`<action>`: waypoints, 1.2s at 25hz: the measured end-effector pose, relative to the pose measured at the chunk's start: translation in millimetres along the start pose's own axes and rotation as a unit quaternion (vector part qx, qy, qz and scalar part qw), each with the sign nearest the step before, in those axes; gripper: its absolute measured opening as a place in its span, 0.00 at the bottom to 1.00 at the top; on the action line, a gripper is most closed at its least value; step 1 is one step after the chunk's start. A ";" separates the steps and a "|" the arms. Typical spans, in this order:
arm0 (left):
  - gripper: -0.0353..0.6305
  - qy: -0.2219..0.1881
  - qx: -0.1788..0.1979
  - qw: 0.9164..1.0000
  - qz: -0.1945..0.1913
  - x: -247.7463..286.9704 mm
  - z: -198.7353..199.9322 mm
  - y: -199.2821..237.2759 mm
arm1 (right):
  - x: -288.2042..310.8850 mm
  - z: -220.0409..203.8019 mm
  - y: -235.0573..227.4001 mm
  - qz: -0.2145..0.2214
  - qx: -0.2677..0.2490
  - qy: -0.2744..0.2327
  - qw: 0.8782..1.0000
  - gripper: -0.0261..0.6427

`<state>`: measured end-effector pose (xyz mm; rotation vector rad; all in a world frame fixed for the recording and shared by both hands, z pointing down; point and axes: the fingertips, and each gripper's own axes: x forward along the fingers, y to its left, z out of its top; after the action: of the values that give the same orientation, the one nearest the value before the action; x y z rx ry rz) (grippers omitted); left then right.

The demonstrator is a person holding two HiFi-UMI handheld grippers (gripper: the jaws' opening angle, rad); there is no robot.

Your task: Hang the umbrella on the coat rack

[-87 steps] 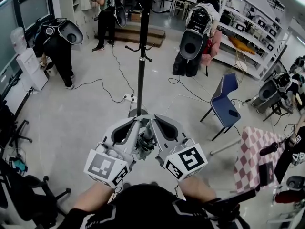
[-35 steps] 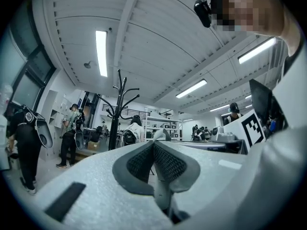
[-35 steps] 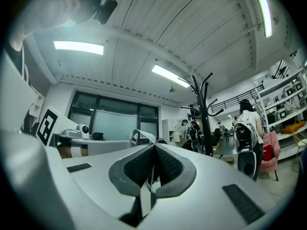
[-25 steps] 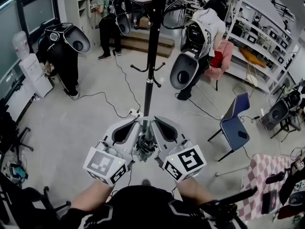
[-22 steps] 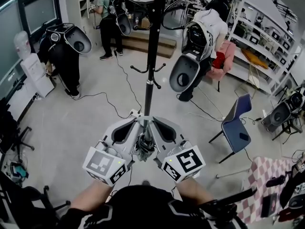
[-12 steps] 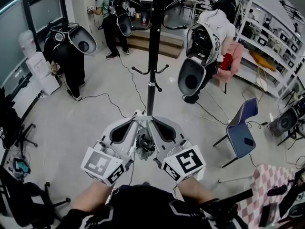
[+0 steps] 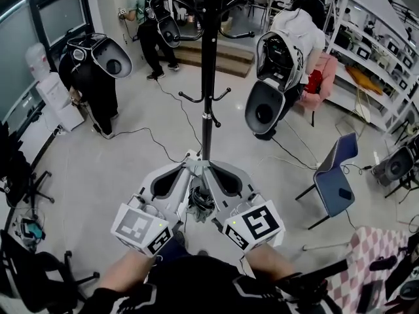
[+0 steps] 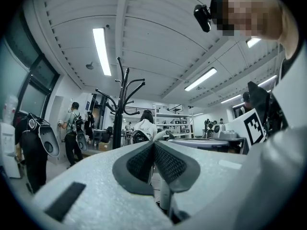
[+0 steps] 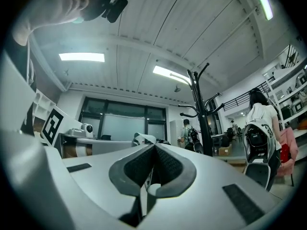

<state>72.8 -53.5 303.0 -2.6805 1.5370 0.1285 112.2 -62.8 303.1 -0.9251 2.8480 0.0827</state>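
Low in the head view, the left gripper (image 7: 190, 162) and the right gripper (image 7: 209, 167) angle inward until their tips almost touch; each gripper's own view shows its jaws pressed together at the tips, with a pale strap (image 9: 143, 138) curling up just past them; the folded umbrella (image 7: 201, 200) hangs as a dark bundle in the gap between the two gripper bodies, and both seem clamped on it by that strap, though the exact hold is hard to make out; the person's forearms enter from the bottom edge behind the marker cubes; just beyond the tips rises the black pole of the coat rack (image 7: 207, 77), upright, its foot hidden behind the grippers, small hooks partway up and long curved arms at the top; cables trail over the grey floor (image 7: 124, 169); a blue chair (image 7: 335, 182) stands well to the right, near a checked cloth (image 7: 366, 257); people wearing backpack rigs stand farther off on both sides.
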 end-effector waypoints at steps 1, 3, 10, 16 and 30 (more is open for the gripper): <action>0.07 -0.001 0.000 1.000 -0.002 2.3 -0.4 1.5 | 1.6 -0.6 -1.5 0.000 -0.001 0.000 1.000 0.05; 0.07 -0.002 0.000 1.000 -0.006 8.0 -1.8 5.7 | 7.3 -2.6 -6.4 -0.003 -0.002 0.001 1.000 0.05; 0.07 -0.008 -0.003 1.000 -0.025 26.6 7.4 39.7 | 44.8 3.5 -18.8 -0.017 -0.015 0.004 1.000 0.05; 0.07 -0.021 0.005 0.999 -0.048 40.8 19.4 85.4 | 89.0 12.8 -32.7 -0.044 -0.033 -0.005 0.998 0.05; 0.07 -0.048 0.000 0.993 -0.110 86.8 36.5 160.1 | 169.1 16.6 -60.5 -0.075 -0.044 -0.012 0.996 0.05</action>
<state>-23.5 -205.9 258.0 -2.7761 1.2057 0.2441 14.6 -208.2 260.0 -1.1450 2.7613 0.2032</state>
